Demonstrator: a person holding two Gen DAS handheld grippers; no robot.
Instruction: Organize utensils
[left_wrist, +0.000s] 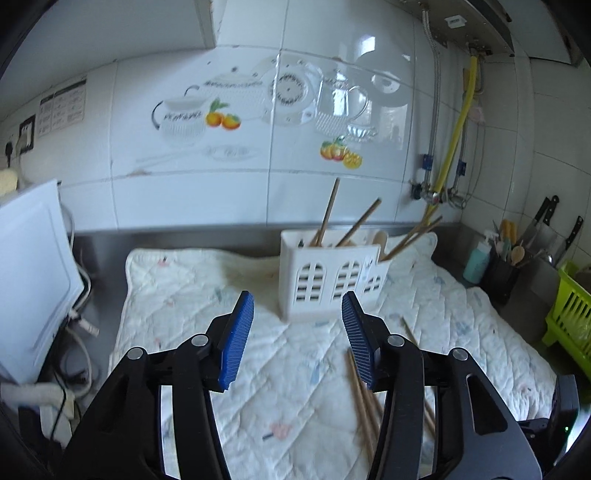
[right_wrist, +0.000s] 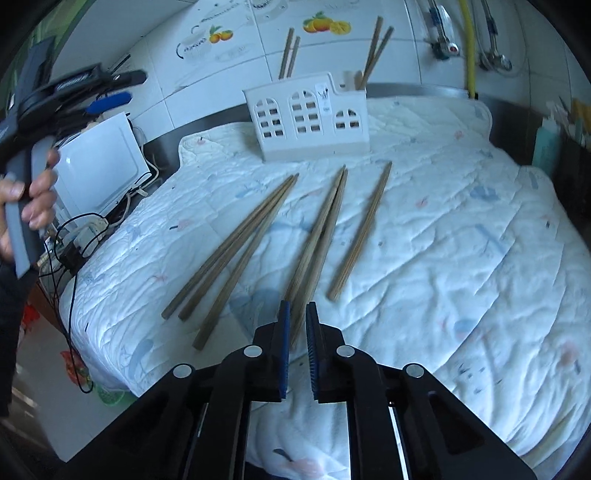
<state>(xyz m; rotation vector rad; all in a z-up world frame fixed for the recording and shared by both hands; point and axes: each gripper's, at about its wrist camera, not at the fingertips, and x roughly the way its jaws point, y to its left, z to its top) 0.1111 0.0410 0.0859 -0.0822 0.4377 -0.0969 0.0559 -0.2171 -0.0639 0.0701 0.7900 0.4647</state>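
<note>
my right claw (right_wrist: 296, 345) hung low over the quilted mat (right_wrist: 461, 229) on the worktop, its jaws drawn nearly together with only a narrow gap, and the near end of the middle chopstick bundle (right_wrist: 321, 229) seemed to sit in that gap; i could not tell whether the pads were actually gripping it. that bundle ran lengthwise away from the claw toward the white utensil holder (right_wrist: 310, 118), so its long axis lay almost in line with my fingers. left of the bundle lay three more chopsticks (right_wrist: 236, 247), and right of it a single one (right_wrist: 364, 229), all pointing roughly at the holder. a few chopsticks (right_wrist: 373, 51) already stood in the holder. my left claw (left_wrist: 297, 341) was spread wide and held nothing, facing the holder from above the mat. the right hand was plainly the nearer one to the loose sticks.
</note>
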